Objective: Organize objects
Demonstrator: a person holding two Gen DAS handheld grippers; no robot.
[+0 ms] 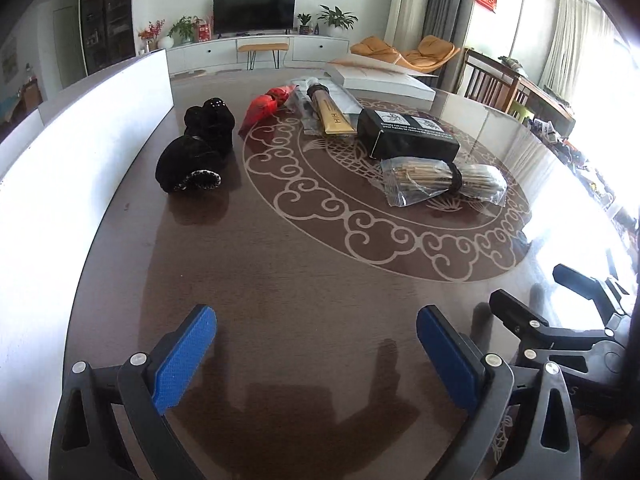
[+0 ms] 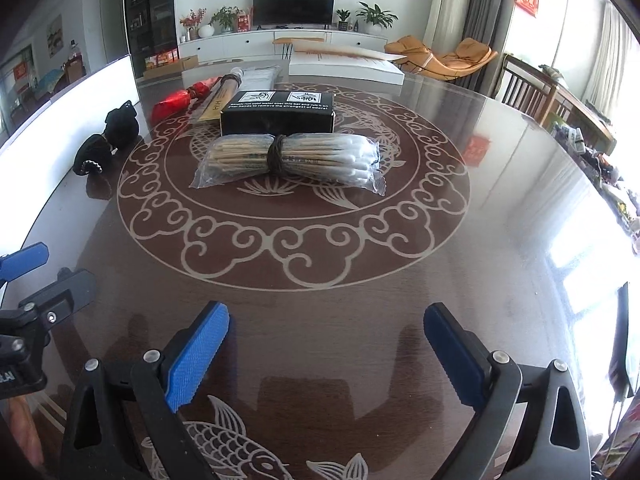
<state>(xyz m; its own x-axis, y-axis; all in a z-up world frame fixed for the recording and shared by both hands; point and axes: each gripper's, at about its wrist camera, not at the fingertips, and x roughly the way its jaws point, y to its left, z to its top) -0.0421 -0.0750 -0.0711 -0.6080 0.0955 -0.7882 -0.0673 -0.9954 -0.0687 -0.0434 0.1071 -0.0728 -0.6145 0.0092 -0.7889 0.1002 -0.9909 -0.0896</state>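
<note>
Left gripper [image 1: 316, 344]: blue pads wide apart, nothing between them, hovering over bare table near its near edge. Right gripper [image 2: 326, 344]: likewise spread wide and empty, just beside the left one.

Surface: a dark, glossy round table [image 2: 500, 208] with a pale ring of cloud scrolls and fish motifs. A white panel [image 1: 80, 152] stands along its left edge. Beyond lies a living room with a television [image 2: 294, 6], potted plants and an orange lounge chair [image 2: 452, 60].

Objects, all well ahead of both grippers: a clear bag of cotton swabs [image 2: 292, 158], bound at mid-length by a dark band, at the ring's centre; a black box [image 2: 277, 114] touching it behind; a gold tube [image 1: 332, 114] and a red wrapped item [image 1: 266, 106] further left; a black fabric bundle [image 1: 198, 146] near the left edge; a white flat box [image 2: 346, 68] at the far edge.
</note>
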